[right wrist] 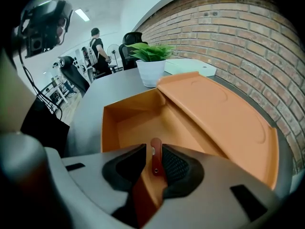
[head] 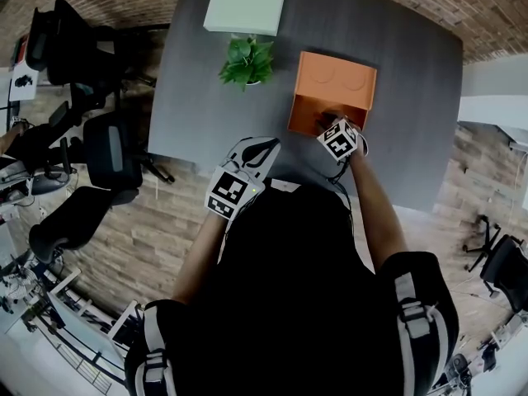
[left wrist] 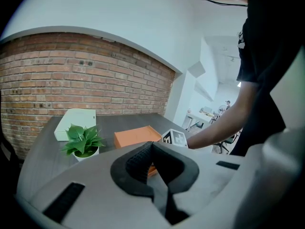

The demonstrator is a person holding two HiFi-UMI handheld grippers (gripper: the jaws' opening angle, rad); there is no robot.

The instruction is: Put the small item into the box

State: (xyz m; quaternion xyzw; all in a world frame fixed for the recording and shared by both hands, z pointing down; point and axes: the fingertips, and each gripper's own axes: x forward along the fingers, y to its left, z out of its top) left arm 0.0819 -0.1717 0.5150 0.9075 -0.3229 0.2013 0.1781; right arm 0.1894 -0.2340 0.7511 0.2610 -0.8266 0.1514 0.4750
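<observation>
The small item (right wrist: 155, 157) is a thin reddish-brown piece, and it's pinched upright between the pads of the right tongs (right wrist: 153, 151). The jaws are clamped right on it, and the top bit pokes out above them. In the right gripper view it sits just over the near wall of the orange box (right wrist: 110, 128), so it's above the rim and not down on the box floor. The inside of the box looks bare from this angle. Its lid (right wrist: 224, 113) is flipped open and lies sloping off to one side.

From the head view the right tongs (head: 341, 139) are at the near edge of the box (head: 318, 110), with the lid (head: 337, 79) on the far side.

The left tongs (left wrist: 152, 147) are closed with nothing in them, jaws meeting at the tips. In the head view the left tongs (head: 239, 180) are over by the near edge of the grey tabletop (head: 412, 97), off to the left and clear of the box.

Other stuff on the tabletop: a small plant (head: 246, 60) in a white pot left of the box, and a white flat box (head: 246, 2) past the plant at the far edge. There are black office chairs (head: 107, 151) on the floor to the left.
</observation>
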